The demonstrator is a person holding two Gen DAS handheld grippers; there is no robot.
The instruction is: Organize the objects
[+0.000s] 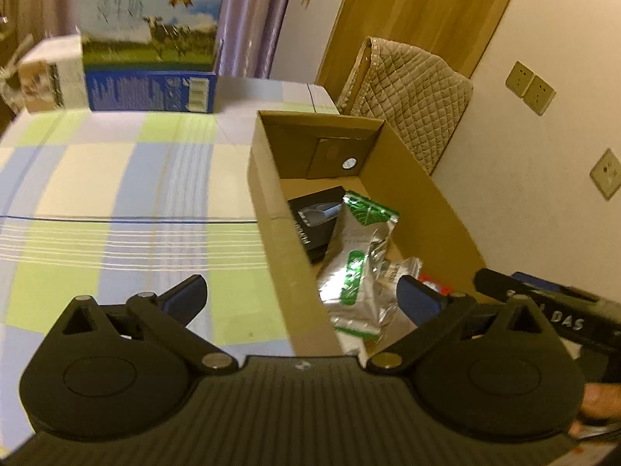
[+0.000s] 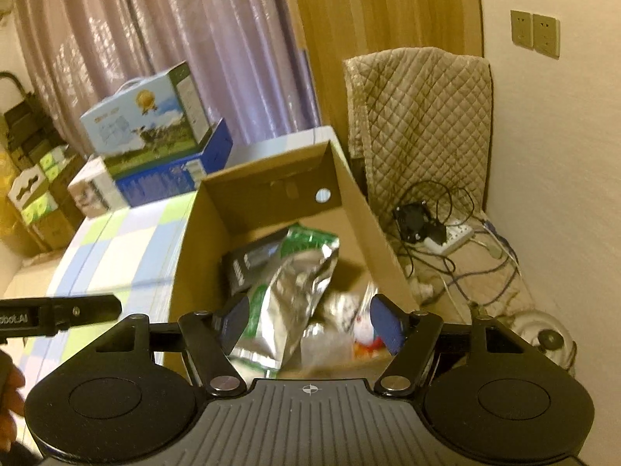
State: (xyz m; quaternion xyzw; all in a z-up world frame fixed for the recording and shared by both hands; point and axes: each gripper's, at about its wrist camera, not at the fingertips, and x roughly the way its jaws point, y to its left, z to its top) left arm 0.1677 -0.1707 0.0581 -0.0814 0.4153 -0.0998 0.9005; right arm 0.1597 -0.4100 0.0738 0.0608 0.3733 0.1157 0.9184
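Cardboard box (image 1: 295, 272) on checked tablecloth (image 1: 128, 202), curtain (image 2: 155, 39) behind

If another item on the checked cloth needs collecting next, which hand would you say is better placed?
Left, probably. The left gripper is open and empty beside the checked cloth; the right gripper hangs over the cardboard box.

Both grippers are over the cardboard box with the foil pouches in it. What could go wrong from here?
1. The silver-green foil pouch leans loosely on the black box; a nudge from the right gripper may topple it.
2. The left gripper straddles the cardboard box wall with jaws wide; lowering could snag it.
3. The two grippers sit close together and might collide.
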